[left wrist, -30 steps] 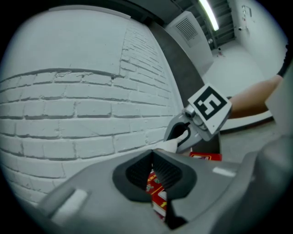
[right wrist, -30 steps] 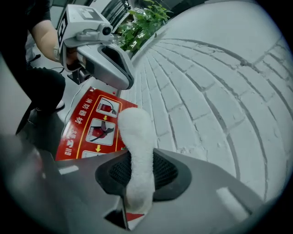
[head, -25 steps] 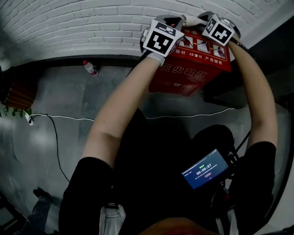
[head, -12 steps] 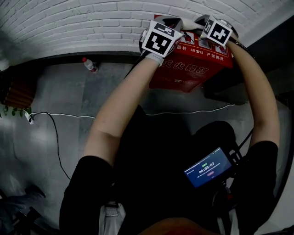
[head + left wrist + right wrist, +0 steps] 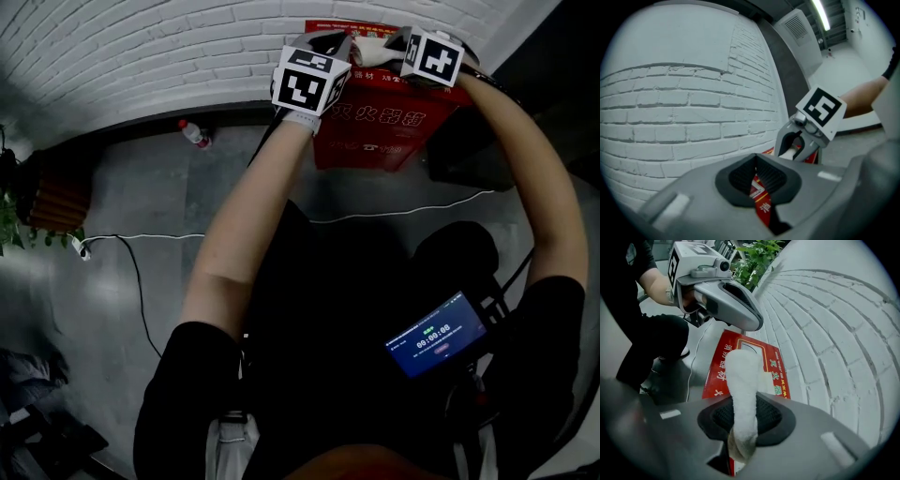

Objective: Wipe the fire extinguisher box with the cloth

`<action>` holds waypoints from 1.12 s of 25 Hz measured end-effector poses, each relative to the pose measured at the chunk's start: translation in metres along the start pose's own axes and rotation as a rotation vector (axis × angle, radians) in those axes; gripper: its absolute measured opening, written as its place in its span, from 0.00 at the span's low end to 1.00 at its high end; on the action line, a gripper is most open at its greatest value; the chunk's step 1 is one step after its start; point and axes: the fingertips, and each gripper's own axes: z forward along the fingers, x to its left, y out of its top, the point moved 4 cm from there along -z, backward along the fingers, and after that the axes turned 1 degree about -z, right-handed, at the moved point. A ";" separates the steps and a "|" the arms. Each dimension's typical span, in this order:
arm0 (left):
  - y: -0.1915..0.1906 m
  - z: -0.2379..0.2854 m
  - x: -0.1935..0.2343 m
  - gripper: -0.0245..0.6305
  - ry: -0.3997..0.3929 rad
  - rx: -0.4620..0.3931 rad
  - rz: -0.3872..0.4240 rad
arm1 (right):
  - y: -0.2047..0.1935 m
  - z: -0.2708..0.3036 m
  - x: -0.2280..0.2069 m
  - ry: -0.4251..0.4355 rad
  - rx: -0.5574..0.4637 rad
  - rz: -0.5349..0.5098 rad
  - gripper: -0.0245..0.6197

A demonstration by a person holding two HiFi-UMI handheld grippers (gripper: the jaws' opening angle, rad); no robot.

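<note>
The red fire extinguisher box (image 5: 375, 131) stands on the floor against the white brick wall (image 5: 141, 56). Both grippers are over its top edge by the wall. My right gripper (image 5: 401, 45) is shut on a white cloth (image 5: 373, 47); in the right gripper view the cloth (image 5: 743, 380) sticks out from the gripper (image 5: 745, 423) and lies over the box (image 5: 719, 371). My left gripper (image 5: 328, 42) hovers just left of the cloth, its jaws (image 5: 757, 180) shut with nothing between them. The box (image 5: 761, 204) shows through a thin slit below them.
A plastic bottle (image 5: 195, 134) lies by the wall's foot, left of the box. A white cable (image 5: 141, 244) runs over the grey floor. A potted plant (image 5: 14, 225) stands far left. A dark opening (image 5: 525, 103) lies right of the box. A lit screen (image 5: 436, 342) hangs at the person's chest.
Both grippers and the cloth have shifted a little left and toward the wall along the box's top. The head view has swung, so the box sits higher in the picture.
</note>
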 end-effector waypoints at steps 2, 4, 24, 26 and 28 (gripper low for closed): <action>-0.002 -0.008 -0.002 0.04 0.008 -0.003 0.000 | 0.002 -0.006 0.012 0.010 -0.004 -0.002 0.18; -0.004 -0.015 -0.003 0.04 0.015 -0.001 0.001 | 0.004 -0.011 0.024 0.020 -0.008 -0.008 0.18; -0.012 -0.057 0.006 0.04 0.042 -0.030 -0.006 | 0.027 -0.042 0.094 0.147 -0.005 -0.071 0.18; -0.013 -0.058 0.014 0.04 0.051 -0.033 -0.007 | 0.036 -0.047 0.079 0.118 -0.037 -0.056 0.18; -0.013 -0.059 0.023 0.04 0.061 -0.036 -0.008 | 0.045 -0.053 0.059 0.084 -0.060 -0.042 0.18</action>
